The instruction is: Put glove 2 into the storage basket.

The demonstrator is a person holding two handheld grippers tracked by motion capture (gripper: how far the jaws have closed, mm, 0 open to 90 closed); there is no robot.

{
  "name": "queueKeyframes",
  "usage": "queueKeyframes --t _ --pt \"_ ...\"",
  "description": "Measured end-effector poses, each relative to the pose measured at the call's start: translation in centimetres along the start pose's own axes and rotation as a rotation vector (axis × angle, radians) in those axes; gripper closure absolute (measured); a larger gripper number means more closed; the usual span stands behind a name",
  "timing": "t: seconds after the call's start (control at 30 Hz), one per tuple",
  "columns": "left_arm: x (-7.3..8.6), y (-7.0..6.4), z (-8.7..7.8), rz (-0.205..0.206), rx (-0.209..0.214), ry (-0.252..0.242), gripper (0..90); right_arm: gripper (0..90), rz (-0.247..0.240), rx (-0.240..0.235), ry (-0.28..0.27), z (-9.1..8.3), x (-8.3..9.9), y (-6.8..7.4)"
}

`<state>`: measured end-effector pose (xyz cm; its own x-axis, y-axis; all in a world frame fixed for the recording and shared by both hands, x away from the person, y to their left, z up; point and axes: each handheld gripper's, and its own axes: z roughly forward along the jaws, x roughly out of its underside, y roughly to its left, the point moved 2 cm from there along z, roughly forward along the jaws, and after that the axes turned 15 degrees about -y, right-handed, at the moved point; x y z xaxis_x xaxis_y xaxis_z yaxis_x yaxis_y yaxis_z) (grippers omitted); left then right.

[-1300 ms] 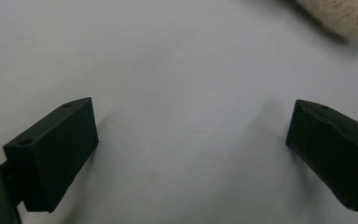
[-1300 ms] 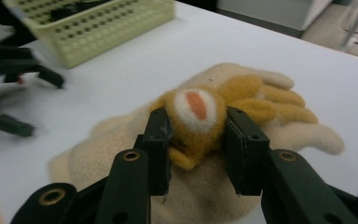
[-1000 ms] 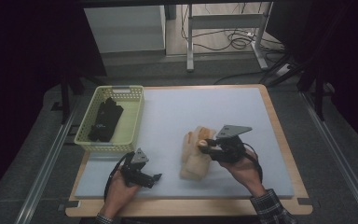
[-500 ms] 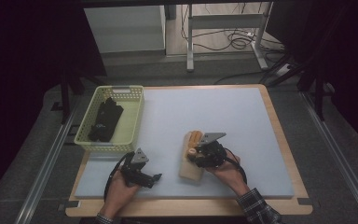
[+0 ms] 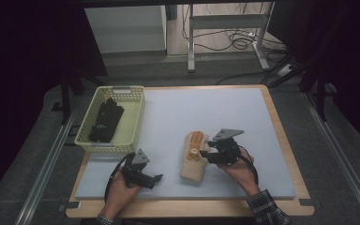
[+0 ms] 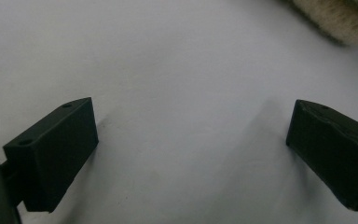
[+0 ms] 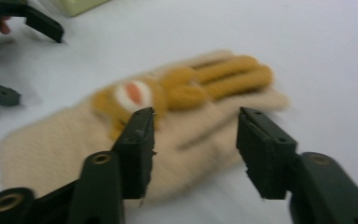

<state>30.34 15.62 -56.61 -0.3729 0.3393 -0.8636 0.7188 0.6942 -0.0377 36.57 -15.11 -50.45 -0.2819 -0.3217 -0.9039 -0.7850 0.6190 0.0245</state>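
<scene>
Beige knit with orange fingers, the glove (image 5: 194, 157) is lying flat on the grey counter (image 5: 243, 117), its long axis running from the near edge away toward the far side. The right gripper (image 7: 193, 140) is hovering just over its palm, jaws standing apart and holding nothing. The left gripper (image 5: 153, 178) is resting near the cuff, jaws wide and empty. The yellow basket (image 5: 136, 117), holding dark gloves (image 5: 105, 119), is sitting well apart; nothing is blocking the way.

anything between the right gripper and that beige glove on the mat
Nothing visible. The right gripper hangs open right over the beige glove, its jaws straddling the palm edge, with bare mat around it. The left gripper sits off to the side, open.
</scene>
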Motion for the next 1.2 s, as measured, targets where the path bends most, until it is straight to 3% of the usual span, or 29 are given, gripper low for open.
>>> queueKeyframes --t 0.13,0.2,0.3,0.43,0.6,1.07,1.2 --pt "0.0 0.0 0.0 -0.002 0.000 0.000 2.4 68.9 0.018 0.021 -0.015 -1.1 1.1 -0.9" --pt "0.0 0.0 0.0 -0.002 0.000 0.000 2.4 79.6 0.032 0.010 -0.019 -1.5 1.7 -0.9" --pt "0.0 0.0 0.0 -0.002 0.000 0.000 2.4 87.6 0.036 -0.020 -0.005 -2.0 2.7 -0.3" --pt "0.0 0.0 0.0 -0.002 0.000 0.000 2.4 88.6 0.002 -0.046 0.030 -2.1 4.1 1.0" --pt "0.0 0.0 0.0 -0.002 0.000 0.000 2.4 88.6 -0.001 -0.072 0.055 -1.6 5.3 1.9" --pt "0.0 0.0 0.0 -0.002 0.000 0.000 2.4 88.4 -0.013 -0.104 0.039 0.4 4.7 3.8" --pt "0.0 0.0 0.0 -0.001 0.000 0.000 2.4 88.5 -0.019 -0.092 0.035 1.6 4.3 4.4"
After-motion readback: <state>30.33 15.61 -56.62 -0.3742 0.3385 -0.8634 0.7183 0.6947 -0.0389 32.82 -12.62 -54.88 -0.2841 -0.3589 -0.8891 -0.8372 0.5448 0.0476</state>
